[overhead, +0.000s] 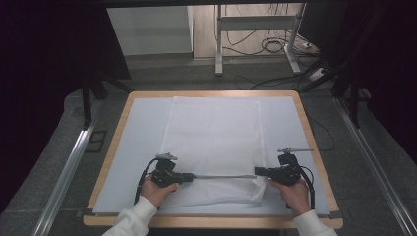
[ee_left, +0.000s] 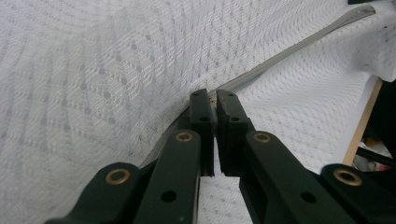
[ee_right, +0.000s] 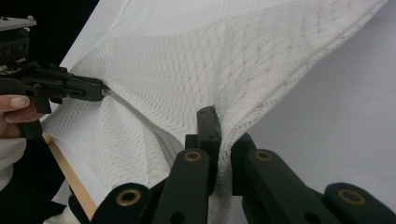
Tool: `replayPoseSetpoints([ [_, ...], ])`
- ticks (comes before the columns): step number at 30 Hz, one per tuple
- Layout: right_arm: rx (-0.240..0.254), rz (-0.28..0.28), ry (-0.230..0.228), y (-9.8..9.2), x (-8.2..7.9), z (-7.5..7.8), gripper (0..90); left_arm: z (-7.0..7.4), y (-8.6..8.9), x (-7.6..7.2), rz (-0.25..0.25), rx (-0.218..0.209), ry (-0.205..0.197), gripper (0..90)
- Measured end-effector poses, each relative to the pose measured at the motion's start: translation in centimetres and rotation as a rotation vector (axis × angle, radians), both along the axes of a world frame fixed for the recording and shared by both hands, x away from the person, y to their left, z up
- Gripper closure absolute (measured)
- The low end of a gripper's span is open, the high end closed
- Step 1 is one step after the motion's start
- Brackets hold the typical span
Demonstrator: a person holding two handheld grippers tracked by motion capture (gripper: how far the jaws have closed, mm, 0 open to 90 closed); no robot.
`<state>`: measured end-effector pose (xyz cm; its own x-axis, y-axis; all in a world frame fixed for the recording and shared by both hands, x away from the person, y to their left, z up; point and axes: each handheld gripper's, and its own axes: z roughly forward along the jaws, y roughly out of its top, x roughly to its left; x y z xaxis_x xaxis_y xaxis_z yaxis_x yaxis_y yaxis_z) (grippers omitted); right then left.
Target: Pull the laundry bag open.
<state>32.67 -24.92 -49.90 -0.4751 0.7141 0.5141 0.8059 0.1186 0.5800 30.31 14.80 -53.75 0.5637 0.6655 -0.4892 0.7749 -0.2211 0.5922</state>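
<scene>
In the lower middle of the high view, the white mesh cloth (overhead: 214, 142) stretches between the left gripper (overhead: 189, 177) and right gripper (overhead: 258, 171), each clamped on its grey-edged near hem.

White diamond-mesh cloth (overhead: 212, 132), grey-edged

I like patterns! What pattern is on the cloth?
The white cloth has a woven diamond mesh; the left gripper view shows it best.
</scene>
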Motion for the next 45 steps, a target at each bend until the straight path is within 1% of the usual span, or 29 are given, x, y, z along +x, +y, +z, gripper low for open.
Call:
replayPoseSetpoints([
  [4,-0.001,-0.001,0.000,0.0,0.0,0.0,88.3,0.0,0.3,0.0,0.003,0.008,-0.003,87.5],
  [5,-0.003,-0.002,-0.001,0.0,0.0,0.0,88.3,0.0,0.4,0.0,0.007,0.000,0.002,87.6],
  [7,-0.004,0.001,0.000,0.0,0.0,0.0,88.3,0.1,0.5,-0.1,0.010,0.006,-0.003,87.5],
  [13,-0.003,-0.002,-0.004,0.0,0.0,0.1,88.3,0.0,1.1,-0.2,0.019,-0.002,0.001,87.5],
  [14,0.001,-0.002,-0.003,0.1,-0.1,0.1,88.3,0.1,1.2,-0.2,0.020,0.004,0.001,87.6],
  [16,-0.002,-0.002,-0.006,0.1,-0.1,0.1,88.3,0.0,1.5,-0.3,0.025,-0.001,0.002,87.5],
  [19,0.002,-0.002,-0.008,0.0,-0.1,0.2,88.3,0.0,1.8,-0.4,0.033,0.005,0.002,87.5],
  [25,0.002,0.009,-0.018,0.3,-0.3,0.6,88.3,0.1,2.2,-0.5,0.037,-0.004,0.001,87.5],
  [26,0.003,0.009,-0.016,0.3,-0.3,0.6,88.3,0.1,2.3,-0.5,0.039,0.003,0.000,87.5],
  [31,0.006,0.004,-0.020,0.1,-0.2,0.7,88.3,0.2,3.1,-0.5,0.056,-0.006,0.003,87.6],
  [32,0.007,0.003,-0.020,0.1,-0.2,0.7,88.4,0.1,3.2,-0.5,0.058,-0.010,0.003,87.5],
  [36,0.005,0.003,-0.020,0.1,-0.2,0.7,88.4,0.2,3.4,-0.6,0.060,-0.005,0.002,87.5],
  [40,0.006,-0.001,-0.017,0.0,-0.2,0.7,88.3,0.2,3.7,-0.7,0.067,-0.012,0.004,87.5],
  [45,0.006,-0.003,-0.018,-0.1,-0.2,0.7,88.3,0.2,3.9,-0.7,0.074,-0.005,0.005,87.6],
])
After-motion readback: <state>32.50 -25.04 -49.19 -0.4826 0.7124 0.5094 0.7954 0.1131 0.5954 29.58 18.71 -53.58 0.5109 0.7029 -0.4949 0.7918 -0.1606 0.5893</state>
